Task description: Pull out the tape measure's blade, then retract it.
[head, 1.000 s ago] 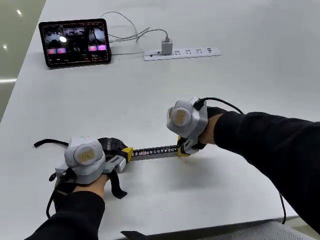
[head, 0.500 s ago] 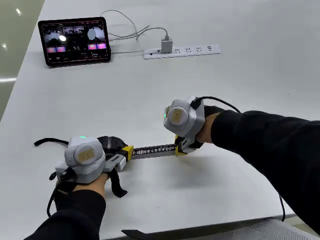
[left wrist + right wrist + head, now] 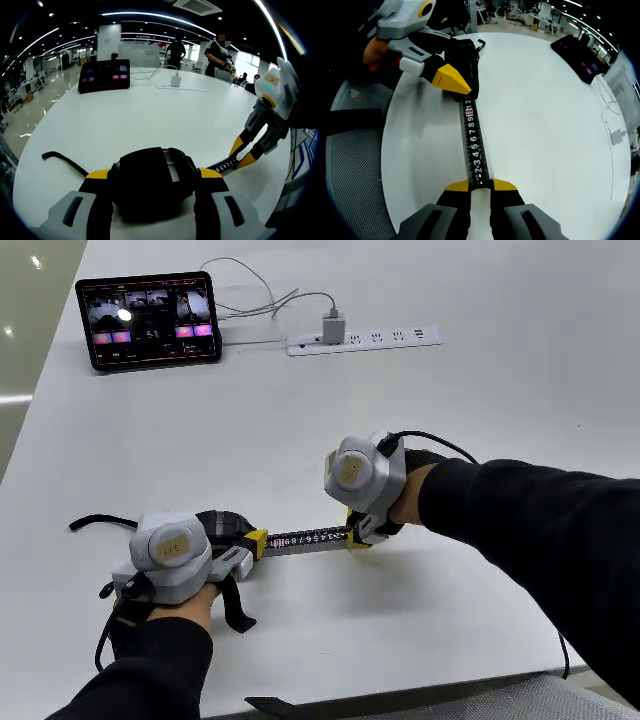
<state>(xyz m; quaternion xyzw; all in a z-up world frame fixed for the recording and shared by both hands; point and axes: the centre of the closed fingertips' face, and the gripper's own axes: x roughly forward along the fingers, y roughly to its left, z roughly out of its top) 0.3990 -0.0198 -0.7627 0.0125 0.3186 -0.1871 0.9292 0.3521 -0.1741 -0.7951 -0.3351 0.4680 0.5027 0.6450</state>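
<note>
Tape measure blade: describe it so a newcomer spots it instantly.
On the white workbench, look near the front edge, between the two grippers. A flat strip runs from the black case in the left gripper to the right gripper: the blade, the only thing there printed with ruler numerals.

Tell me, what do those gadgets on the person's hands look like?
The left claw and right claw are rounded light-grey shells with a tan oval patch on top and yellow-tipped jaws. Black cables trail from each. The person's sleeves are black.
</note>
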